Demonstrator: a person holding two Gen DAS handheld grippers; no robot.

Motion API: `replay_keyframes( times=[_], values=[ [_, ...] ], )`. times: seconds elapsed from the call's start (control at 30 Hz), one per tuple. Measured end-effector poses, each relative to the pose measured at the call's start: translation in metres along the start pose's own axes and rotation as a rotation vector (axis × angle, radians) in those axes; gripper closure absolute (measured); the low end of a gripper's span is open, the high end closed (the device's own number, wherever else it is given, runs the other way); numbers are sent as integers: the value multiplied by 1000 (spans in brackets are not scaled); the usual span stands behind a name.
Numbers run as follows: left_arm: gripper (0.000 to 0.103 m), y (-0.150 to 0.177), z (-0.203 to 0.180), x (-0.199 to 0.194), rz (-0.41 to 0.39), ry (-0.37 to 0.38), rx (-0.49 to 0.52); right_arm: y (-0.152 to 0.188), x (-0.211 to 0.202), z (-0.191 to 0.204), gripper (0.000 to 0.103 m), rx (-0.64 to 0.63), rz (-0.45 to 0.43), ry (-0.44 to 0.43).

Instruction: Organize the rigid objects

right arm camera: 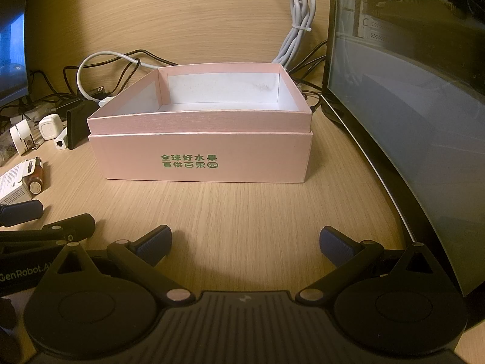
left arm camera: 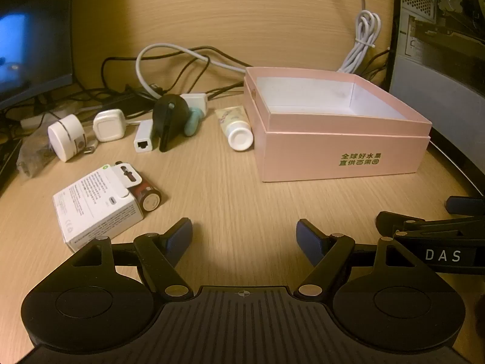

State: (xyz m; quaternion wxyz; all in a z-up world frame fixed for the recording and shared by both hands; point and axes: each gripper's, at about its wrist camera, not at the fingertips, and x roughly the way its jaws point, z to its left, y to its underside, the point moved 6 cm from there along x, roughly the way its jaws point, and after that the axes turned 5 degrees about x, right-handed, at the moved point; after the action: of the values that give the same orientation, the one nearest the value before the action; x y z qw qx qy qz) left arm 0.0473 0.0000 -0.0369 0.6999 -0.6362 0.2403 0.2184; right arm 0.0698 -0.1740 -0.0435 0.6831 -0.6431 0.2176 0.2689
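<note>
Small rigid objects lie scattered on the left part of the desk (left arm camera: 242, 194), left of an open pink box (left arm camera: 339, 139) that shows a bare white inside and green print on its near wall. Just left of the box, a small tube (left arm camera: 235, 126) lies on its side, white cap toward the camera. Further left are a black round-headed tool (left arm camera: 168, 116) with a teal piece (left arm camera: 194, 123) just behind it, a white adapter (left arm camera: 143, 136) with a network port, a square white plug (left arm camera: 108, 124), and a white round puck (left arm camera: 68, 136) tipped on its edge. Nearer the camera, a white carton (left arm camera: 94, 209) lies flat, with a battery (left arm camera: 148, 197) touching its right side. Black and white cables (left arm camera: 169, 57) tangle along the far edge, and a tied white cable bundle (left arm camera: 362, 39) hangs behind the box. A monitor (left arm camera: 30, 39) glows blue at far left; a dark curved screen (right arm camera: 409, 121) stands at right.

The left hand-held gripper (left arm camera: 244, 239) hovers above bare desk near the carton, its blue-padded fingers spread wide and grasping nothing. The right hand-held gripper (right arm camera: 245, 244) faces the box's near wall, its fingers likewise released and apart, with nothing between them. Each one's fingers show at the edge of the other's view, side by side.
</note>
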Motion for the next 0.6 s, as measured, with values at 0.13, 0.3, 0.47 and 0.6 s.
replay_keyframes(
  times=[0.13,0.3,0.47,0.6],
  values=[
    [22,0,0,0,0,0,0,0,0,0,0,0,0,0],
    [22,0,0,0,0,0,1,0,0,1,0,0,0,0],
    [22,0,0,0,0,0,-1,1,0,1,0,1,0,-1],
    [22,0,0,0,0,1,-1,1,1,1,0,-3,6,-5]
  ],
)
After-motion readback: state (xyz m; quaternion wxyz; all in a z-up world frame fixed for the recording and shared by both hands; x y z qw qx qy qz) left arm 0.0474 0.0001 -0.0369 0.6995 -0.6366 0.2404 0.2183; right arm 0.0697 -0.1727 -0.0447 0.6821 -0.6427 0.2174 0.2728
